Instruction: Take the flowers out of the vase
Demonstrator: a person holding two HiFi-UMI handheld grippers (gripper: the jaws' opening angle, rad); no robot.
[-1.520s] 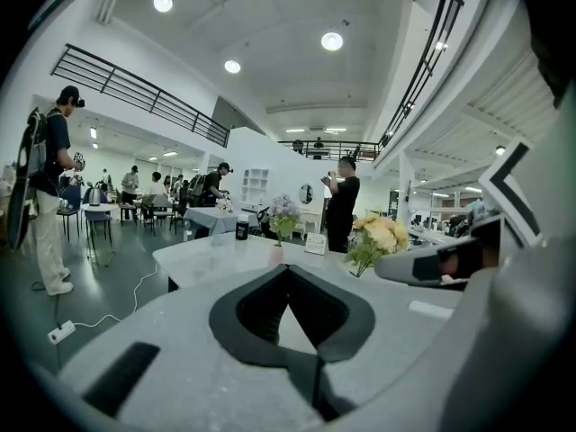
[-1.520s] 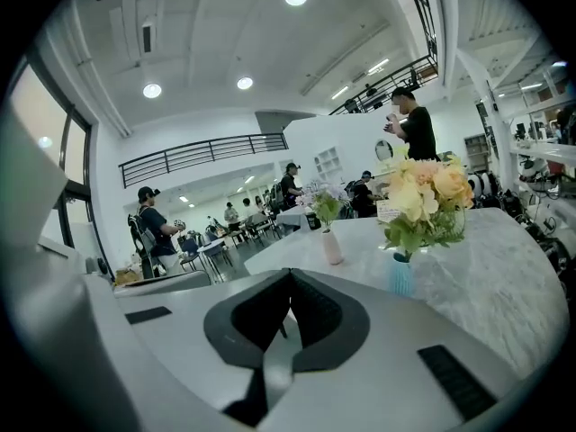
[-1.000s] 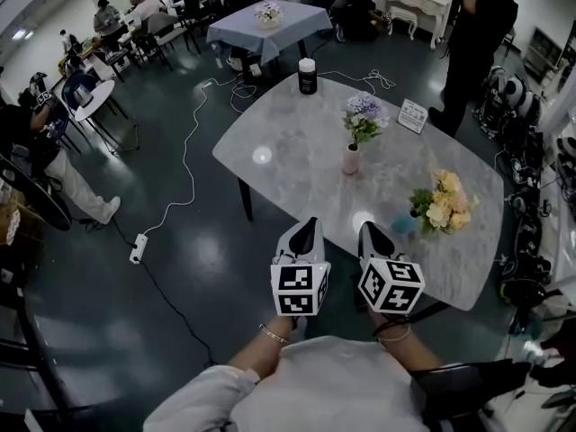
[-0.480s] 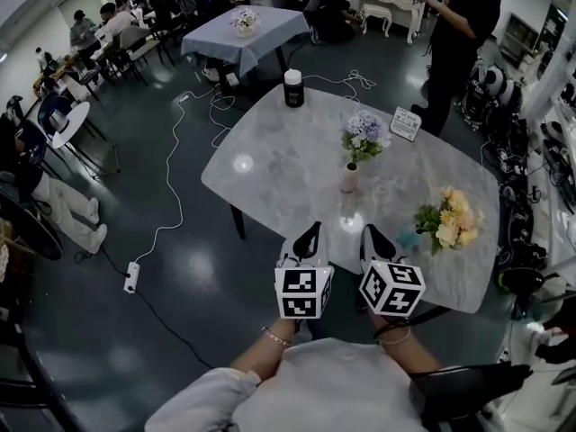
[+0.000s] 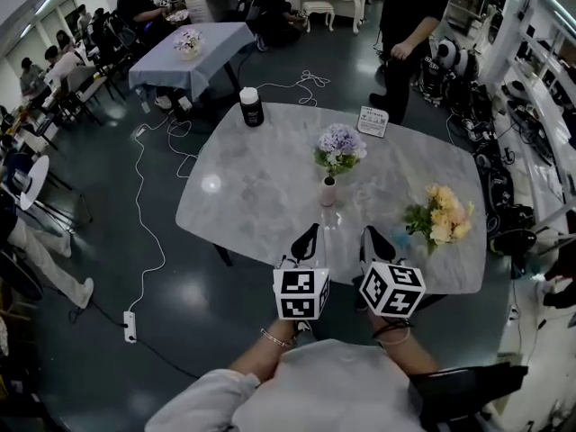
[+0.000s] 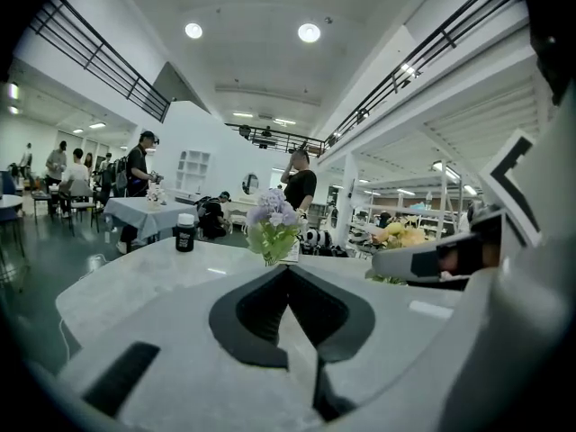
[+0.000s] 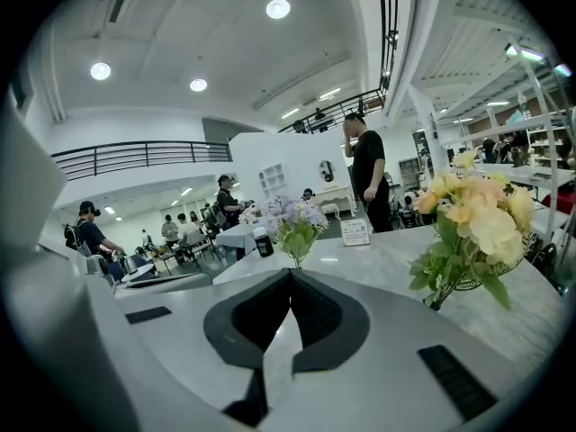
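Grey-white marble tops the table (image 5: 261, 196) the person stands at, in a big hall with a dark, shiny floor (image 5: 108, 241). Both tools are held low at the table's near edge, side by side and pointing across the top. The left gripper (image 5: 310, 232) has its jaws pressed together with nothing between them, and the right gripper (image 5: 370, 234) is the same, tips meeting and empty.

Just beyond the two tips, a little nearer the left gripper's line, stands a small pink vase (image 5: 328, 193), upright, with the lilac flowers (image 5: 339, 144) in it. Neither gripper touches it. Each gripper view shows that bunch almost straight ahead of the closed tips.

Off to the right of the right gripper, and about level with it, is a yellow bouquet (image 5: 441, 216) with green leaves; what holds its stems is hard to make out. Farther out than the vase, ahead and left of the left gripper, a black jar (image 5: 251, 107) with a white lid sits near the far edge. A small white sign card (image 5: 372, 121) stands ahead of the right gripper, also at the far edge.

Behind the table a person in black (image 5: 409, 16) stands close to it. Another table with a blue cloth (image 5: 189, 57) sits farther left, and a white cable (image 5: 144, 196) runs across the floor to a power strip (image 5: 130, 325).
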